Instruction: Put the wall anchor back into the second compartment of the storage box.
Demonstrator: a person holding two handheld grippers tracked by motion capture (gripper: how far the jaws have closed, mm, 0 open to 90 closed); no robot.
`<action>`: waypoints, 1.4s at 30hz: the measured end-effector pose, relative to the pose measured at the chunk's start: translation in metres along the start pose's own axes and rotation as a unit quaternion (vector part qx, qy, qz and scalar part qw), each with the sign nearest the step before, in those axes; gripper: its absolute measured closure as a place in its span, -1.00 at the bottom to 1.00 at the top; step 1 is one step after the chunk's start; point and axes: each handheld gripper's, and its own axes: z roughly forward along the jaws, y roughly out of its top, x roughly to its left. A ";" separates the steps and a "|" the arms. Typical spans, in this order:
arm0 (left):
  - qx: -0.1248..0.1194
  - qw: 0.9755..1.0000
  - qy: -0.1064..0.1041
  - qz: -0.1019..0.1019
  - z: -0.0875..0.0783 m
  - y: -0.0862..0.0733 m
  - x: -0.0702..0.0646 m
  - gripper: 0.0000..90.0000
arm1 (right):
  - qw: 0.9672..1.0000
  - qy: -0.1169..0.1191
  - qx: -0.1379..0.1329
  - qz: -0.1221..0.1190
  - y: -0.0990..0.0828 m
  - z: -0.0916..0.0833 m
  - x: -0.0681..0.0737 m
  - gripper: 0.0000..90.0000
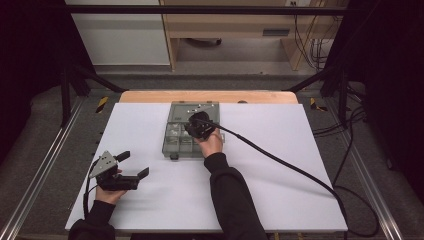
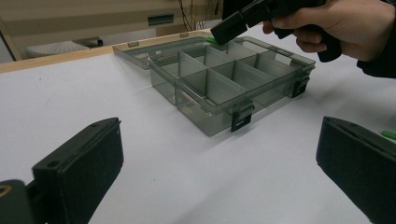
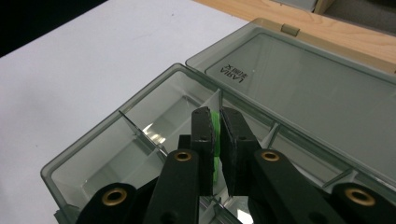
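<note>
A smoky grey compartment box (image 1: 166,145) lies in the middle of the white table with its lid (image 1: 195,109) folded flat behind it. My right gripper (image 1: 196,129) hangs over the box's rear compartments. In the right gripper view it (image 3: 216,116) is shut on a small green piece (image 3: 215,135), above the dividers near the hinge side. From the left gripper view that green piece (image 2: 211,41) peeks out under the right gripper (image 2: 219,37). My left gripper (image 1: 134,165) rests low near the table's front left, open, its jaws wide apart with nothing between them (image 2: 219,172).
The box (image 2: 205,119) has two black latches on its front wall. Another small green bit (image 2: 388,135) lies on the table past my left gripper's right jaw. A black cable (image 1: 280,160) trails from the right gripper across the table to the right. A wooden edge (image 1: 150,96) borders the far side.
</note>
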 end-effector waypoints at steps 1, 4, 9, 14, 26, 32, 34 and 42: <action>0.000 1.000 0.000 0.000 0.000 0.000 0.000 -0.99 | 1.000 0.001 0.003 0.000 -0.002 0.003 -0.001 0.87; 0.000 1.000 0.000 0.000 0.000 0.000 0.000 -0.99 | 1.000 0.002 0.009 0.000 -0.004 0.006 -0.001 0.87; 0.000 1.000 0.000 0.000 0.000 0.000 0.000 -0.99 | 1.000 0.000 0.019 0.001 -0.007 0.011 -0.001 0.87; 0.000 1.000 0.000 0.000 0.000 0.000 0.000 -0.99 | 1.000 0.002 0.022 0.000 -0.008 0.012 -0.001 0.83; 0.000 1.000 0.000 0.000 0.000 0.000 0.000 -0.99 | 1.000 -0.006 -0.023 -0.010 0.006 -0.016 0.002 -0.03; 0.000 1.000 0.000 0.001 0.000 0.000 0.000 -0.99 | 0.999 -0.005 -0.034 -0.014 0.010 -0.031 0.008 -0.38; 0.000 1.000 0.001 0.001 0.000 0.000 0.000 -0.99 | 0.999 -0.008 -0.042 -0.024 0.010 -0.040 0.014 -0.57; 0.001 1.000 0.001 0.001 0.000 0.000 -0.001 -0.99 | 0.998 -0.003 -0.056 -0.034 0.007 -0.067 0.022 -0.83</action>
